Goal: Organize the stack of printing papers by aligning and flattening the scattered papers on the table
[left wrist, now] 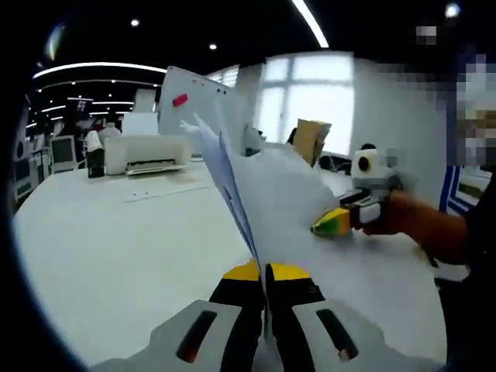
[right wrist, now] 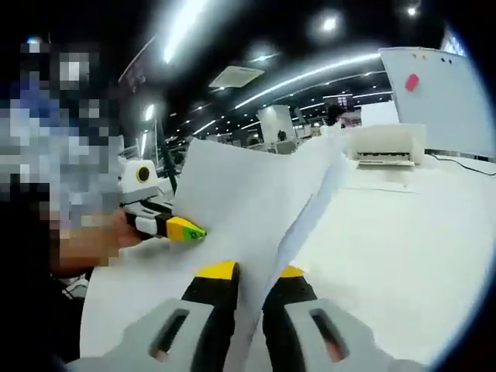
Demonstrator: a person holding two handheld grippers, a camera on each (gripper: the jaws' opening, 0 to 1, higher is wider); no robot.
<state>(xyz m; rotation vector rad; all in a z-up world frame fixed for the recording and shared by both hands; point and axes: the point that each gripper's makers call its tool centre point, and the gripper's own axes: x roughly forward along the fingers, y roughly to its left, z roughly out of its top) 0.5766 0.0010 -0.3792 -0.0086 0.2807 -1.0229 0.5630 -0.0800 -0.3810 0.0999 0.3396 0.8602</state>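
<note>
right now the stack of papers [left wrist: 271, 194] is lifted off the white table [left wrist: 116, 248], standing on edge and fanning a little at the top. in the left gripper view the left gripper [left wrist: 263, 273] has its yellow-tipped jaws pinched together on the lower edge of the sheets — the paper runs up from between them. the right gripper [left wrist: 335, 222] comes in from the right of that view, held by a hand [left wrist: 403, 217], its yellow and green tip against the far side of the papers.

in the right gripper view the right gripper [right wrist: 248, 271] clamps the same papers [right wrist: 248, 201] at their bottom edge, the sheets rising between the jaws and bending over to the right. the left gripper [right wrist: 182, 229] shows at the left of this view, touching the sheet.

farther back on the table sits a white printer [left wrist: 147, 153], with a whiteboard [left wrist: 190, 97] behind it bearing a small red magnet [left wrist: 180, 100] — a brown paper bag [left wrist: 312, 138] stands near the window.
</note>
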